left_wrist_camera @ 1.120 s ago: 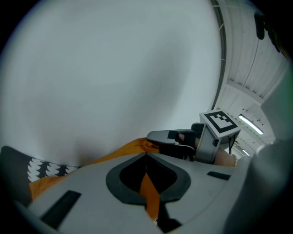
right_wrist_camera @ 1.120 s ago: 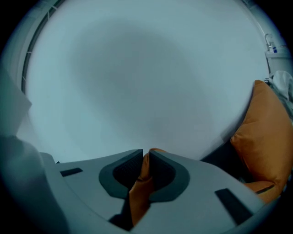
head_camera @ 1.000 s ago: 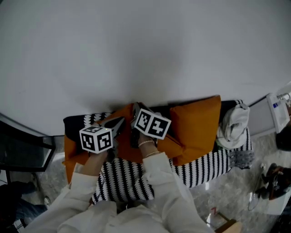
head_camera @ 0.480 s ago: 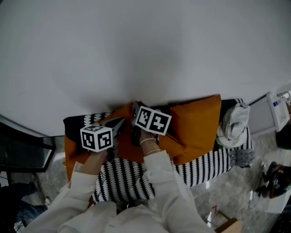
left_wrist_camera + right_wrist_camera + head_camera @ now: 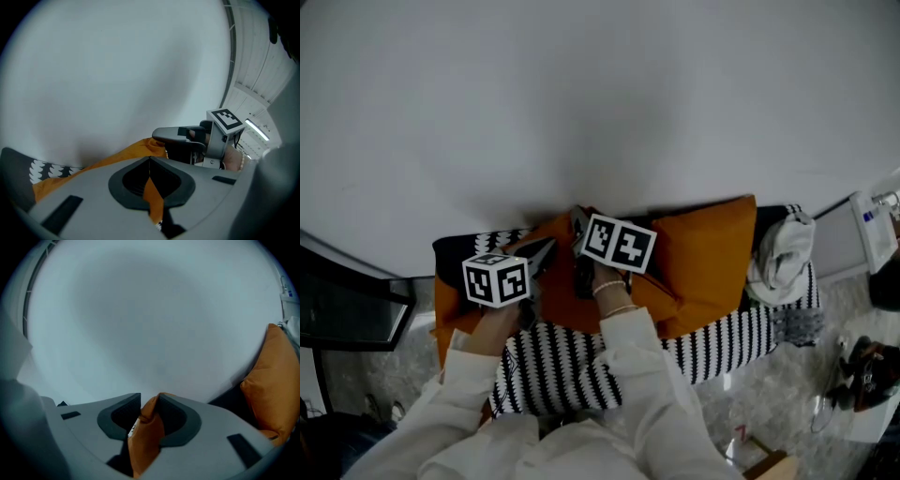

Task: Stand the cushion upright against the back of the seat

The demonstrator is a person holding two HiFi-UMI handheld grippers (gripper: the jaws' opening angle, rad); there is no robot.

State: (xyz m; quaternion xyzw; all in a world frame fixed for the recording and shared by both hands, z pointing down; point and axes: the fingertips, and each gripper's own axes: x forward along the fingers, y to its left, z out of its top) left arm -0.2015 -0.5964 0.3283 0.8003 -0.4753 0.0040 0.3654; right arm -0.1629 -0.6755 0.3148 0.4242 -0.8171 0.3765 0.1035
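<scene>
**Release of the right-hand grip.** Your right gripper (image 5: 149, 401) has just opened its jaws, while both hands sit where they were a second ago. The jaws now stand moderately apart. The upper edge of the orange cushion (image 5: 558, 298) still rises between them, but a gap shows on one side, so it is no longer pinched. Your left gripper (image 5: 150, 164) is closed on a thin fold of the same edge. The cushion rests on the striped seat (image 5: 722, 342). Its top is raised toward the dark back of the seat (image 5: 450, 251) and the white wall (image 5: 600, 112), just beside a second cushion (image 5: 708, 253) that already stands upright. The placement appears nearly complete, with only your left grip steadying the cushion. Check that it does not slump when you release.
</scene>
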